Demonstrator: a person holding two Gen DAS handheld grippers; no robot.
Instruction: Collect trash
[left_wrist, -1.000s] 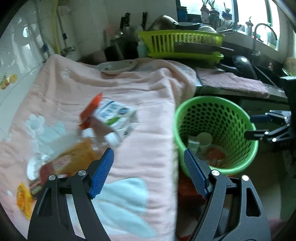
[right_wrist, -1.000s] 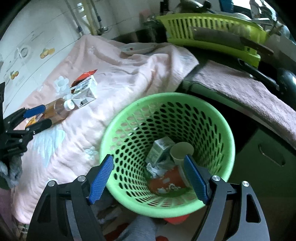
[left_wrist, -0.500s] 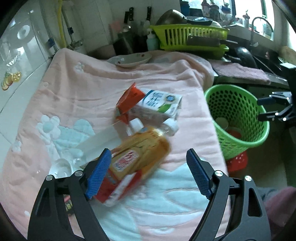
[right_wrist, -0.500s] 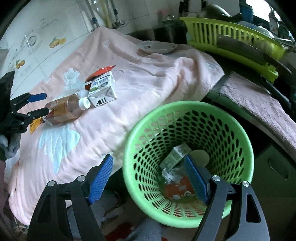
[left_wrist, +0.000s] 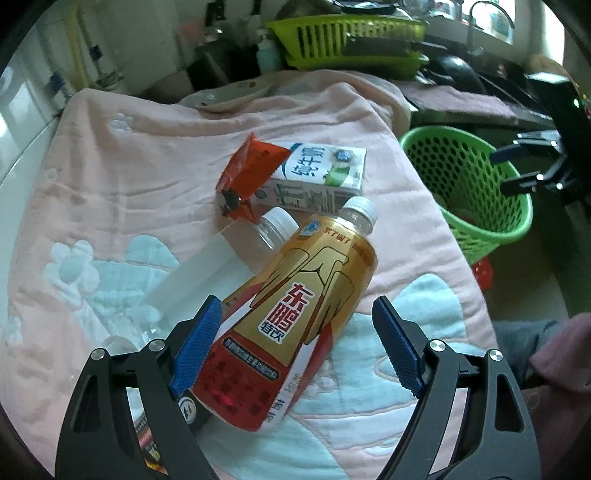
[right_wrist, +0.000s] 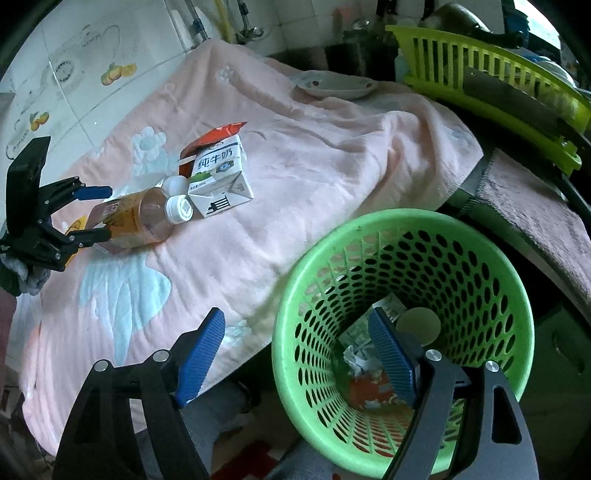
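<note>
The left gripper (left_wrist: 295, 347) has swung away from the green mesh basket (left_wrist: 476, 206) and across the pink towel (left_wrist: 129, 177), and now straddles the base of the gold-and-red drink bottle (left_wrist: 295, 314). Its jaws stand wide, the pads not pressing, so the bottle lies unheld beside the clear bottle (left_wrist: 221, 269), milk carton (left_wrist: 317, 177) and red wrapper (left_wrist: 251, 166). The right gripper (right_wrist: 299, 354), jaws open and empty, has drifted toward the basket's near rim. Closing on the bottle looks like the next step.
</note>
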